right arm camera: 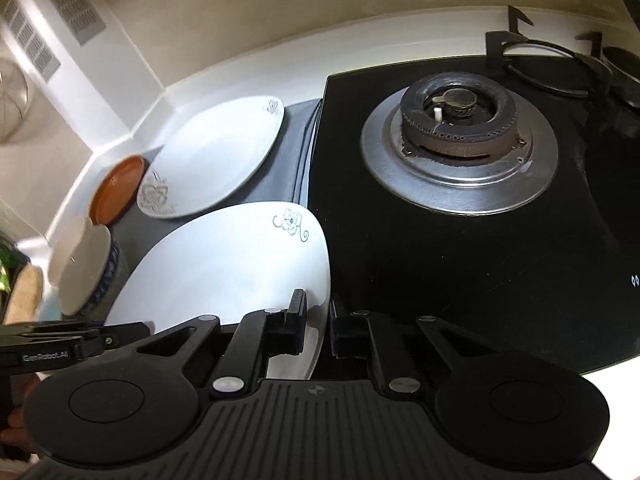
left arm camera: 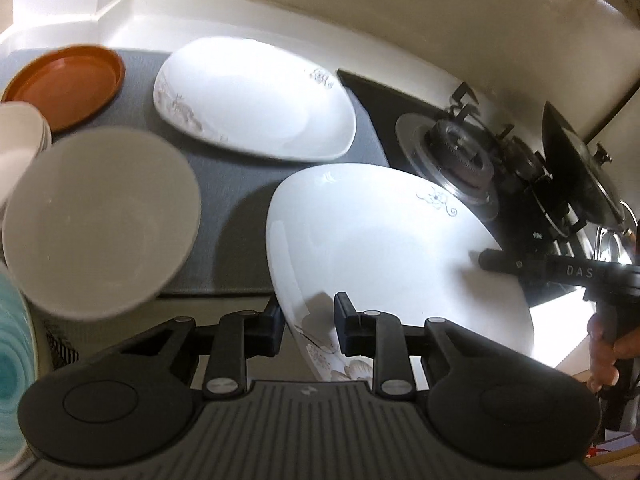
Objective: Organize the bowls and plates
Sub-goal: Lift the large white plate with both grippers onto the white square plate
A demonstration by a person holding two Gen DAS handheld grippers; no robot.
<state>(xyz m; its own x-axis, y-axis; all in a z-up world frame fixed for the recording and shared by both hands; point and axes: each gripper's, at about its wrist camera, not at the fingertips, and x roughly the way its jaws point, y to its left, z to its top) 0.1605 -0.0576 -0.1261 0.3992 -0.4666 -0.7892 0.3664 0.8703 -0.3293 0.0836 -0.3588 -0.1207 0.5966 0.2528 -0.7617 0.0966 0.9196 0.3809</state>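
Two matching black handheld grippers: the left gripper (left arm camera: 308, 326) and right gripper (right arm camera: 318, 322) each have a ribbed grey base, round black discs, linkage arms with silver pivot pins and flat black fingers (left arm camera: 345, 312). White lettering marks their sides.

"DAS" on right gripper (left arm camera: 486, 261); "GenRobot.AI" on left gripper (right arm camera: 132, 330)

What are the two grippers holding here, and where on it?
Both grip the near white floral plate by its rim: the left gripper at its near edge, the right gripper at its right edge.
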